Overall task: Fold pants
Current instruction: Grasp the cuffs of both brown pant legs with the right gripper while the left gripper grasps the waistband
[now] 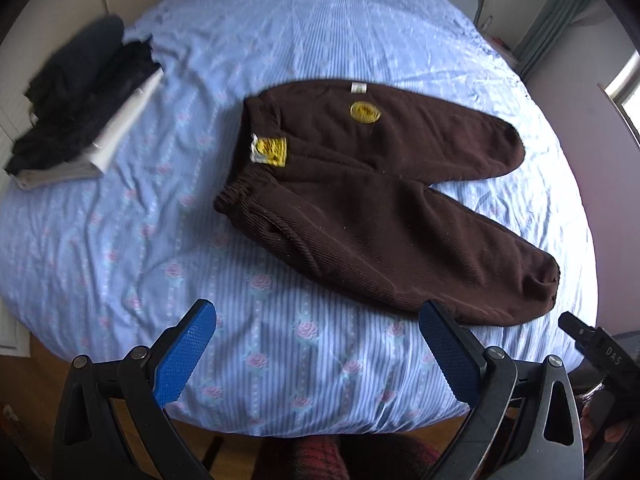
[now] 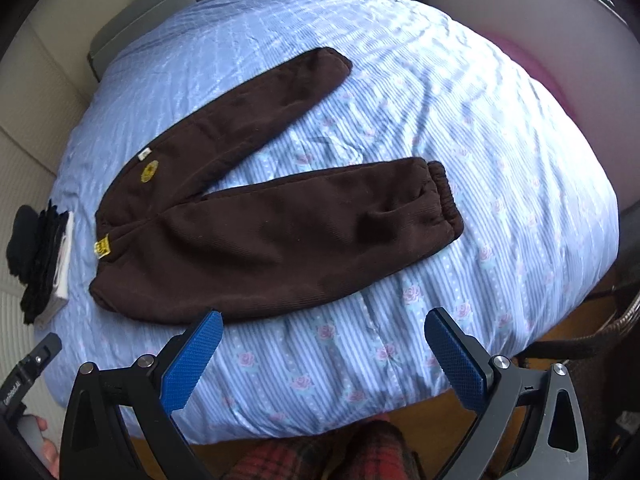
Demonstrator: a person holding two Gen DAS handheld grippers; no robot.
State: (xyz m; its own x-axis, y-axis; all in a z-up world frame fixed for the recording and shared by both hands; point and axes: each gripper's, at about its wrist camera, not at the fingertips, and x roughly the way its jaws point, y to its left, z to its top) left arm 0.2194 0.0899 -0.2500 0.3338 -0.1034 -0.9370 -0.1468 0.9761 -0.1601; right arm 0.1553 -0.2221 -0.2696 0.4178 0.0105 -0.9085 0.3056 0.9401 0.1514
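Brown pants [image 2: 256, 216] are laid flat on the bed [image 2: 500, 160], legs splayed rightward from the waistband. Both tools, left [image 1: 318, 354] and right [image 2: 324, 356], are held spread and empty just short of the near leg; the cuff is probably closest to the right one.

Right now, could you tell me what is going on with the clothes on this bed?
A person holds a two-finger gripper in each hand above the near edge of the bed. Brown pants lie spread flat on the blue flowered cover, legs splayed apart, not yet folded. The left gripper and right gripper are both open and hold nothing. A stack of dark folded clothes sits beyond the waistband.
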